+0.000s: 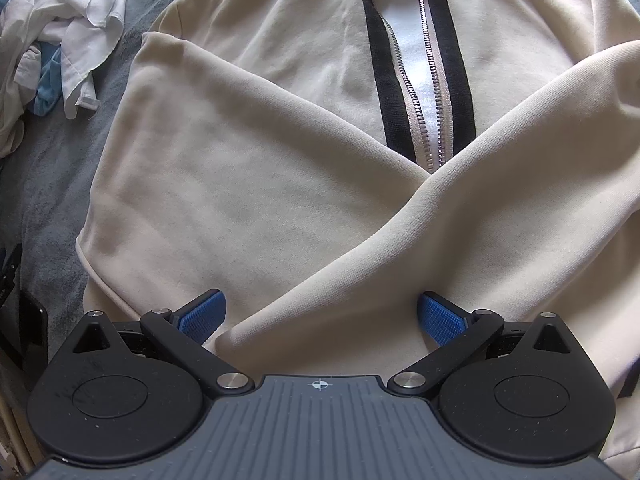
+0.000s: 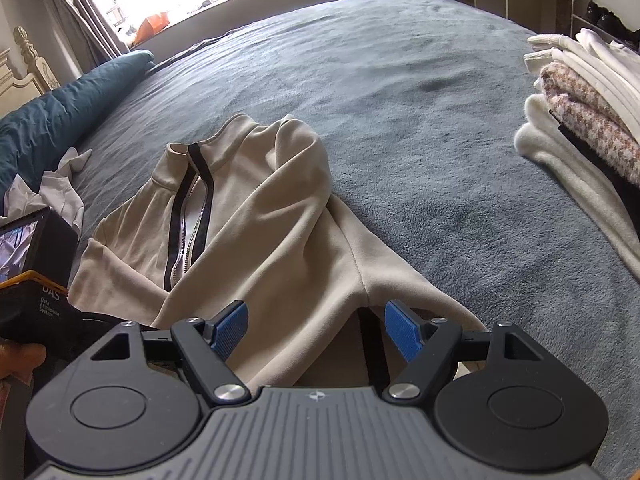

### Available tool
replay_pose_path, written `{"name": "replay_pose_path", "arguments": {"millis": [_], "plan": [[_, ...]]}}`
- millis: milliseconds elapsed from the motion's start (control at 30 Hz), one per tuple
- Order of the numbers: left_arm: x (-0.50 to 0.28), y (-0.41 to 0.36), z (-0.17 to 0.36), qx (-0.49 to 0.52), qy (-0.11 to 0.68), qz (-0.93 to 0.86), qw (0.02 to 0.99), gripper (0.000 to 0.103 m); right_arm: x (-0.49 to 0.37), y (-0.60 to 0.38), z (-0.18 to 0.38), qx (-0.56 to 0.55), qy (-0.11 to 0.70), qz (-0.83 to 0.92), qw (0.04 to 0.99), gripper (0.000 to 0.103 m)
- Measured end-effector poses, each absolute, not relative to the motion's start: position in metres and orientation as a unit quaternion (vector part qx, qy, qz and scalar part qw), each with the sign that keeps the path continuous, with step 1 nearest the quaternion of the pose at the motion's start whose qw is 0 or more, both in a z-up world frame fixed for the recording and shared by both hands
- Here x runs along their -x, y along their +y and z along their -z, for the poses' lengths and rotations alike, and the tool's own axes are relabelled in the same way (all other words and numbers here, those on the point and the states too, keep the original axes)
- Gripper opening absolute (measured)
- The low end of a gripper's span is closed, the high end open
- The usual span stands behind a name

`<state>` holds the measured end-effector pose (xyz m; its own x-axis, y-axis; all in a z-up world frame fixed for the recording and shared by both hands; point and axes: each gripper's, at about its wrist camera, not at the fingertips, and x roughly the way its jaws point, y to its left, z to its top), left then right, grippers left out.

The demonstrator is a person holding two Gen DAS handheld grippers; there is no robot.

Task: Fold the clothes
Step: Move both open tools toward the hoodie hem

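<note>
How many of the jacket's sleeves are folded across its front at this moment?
2. One sleeve comes in from the left of the left wrist view; the other sleeve crosses over it from the right, both lying over the beige jacket below its zipper.

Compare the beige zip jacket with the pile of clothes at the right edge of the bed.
The beige zip jacket lies spread out as a single garment with its sleeves crossed over the front; the pile of clothes is several garments folded and stacked. The jacket is plain beige with a dark-trimmed zipper; the pile mixes cream pieces with a pink-and-brown checked one. Both rest on the grey bedspread.
</note>
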<state>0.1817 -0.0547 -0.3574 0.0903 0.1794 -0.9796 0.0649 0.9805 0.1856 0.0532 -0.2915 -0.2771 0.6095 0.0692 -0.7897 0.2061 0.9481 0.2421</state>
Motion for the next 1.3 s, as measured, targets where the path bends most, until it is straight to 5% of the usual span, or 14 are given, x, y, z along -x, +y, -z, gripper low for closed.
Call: {"name": "replay_pose_path", "arguments": {"millis": [533, 767, 1033, 1133, 1300], "plan": [[-0.204, -0.005, 0.371, -0.023, 0.671, -0.012, 0.741, 0.103, -0.038, -0.311, 0.275, 0.020, 0.432, 0.031, 0.901, 0.077], [-0.222, 0.014, 0.325, 0.039, 0.601, 0.046, 0.797, 0.101, -0.034, -0.327, 0.274, -0.014, 0.426, -0.008, 0.905, 0.068], [-0.249, -0.112, 0.284, 0.006, 0.530, 0.227, 0.817, 0.101, -0.044, -0.326, 0.284, 0.030, 0.410, -0.066, 0.909, 0.063], [-0.237, -0.179, 0.275, -0.073, 0.509, 0.281, 0.811, 0.093, -0.051, -0.324, 0.292, 0.077, 0.406, -0.095, 0.906, 0.060], [-0.234, -0.238, 0.279, -0.184, 0.482, 0.345, 0.784, 0.061, -0.056, -0.318, 0.305, 0.125, 0.400, -0.138, 0.897, 0.050]]}}
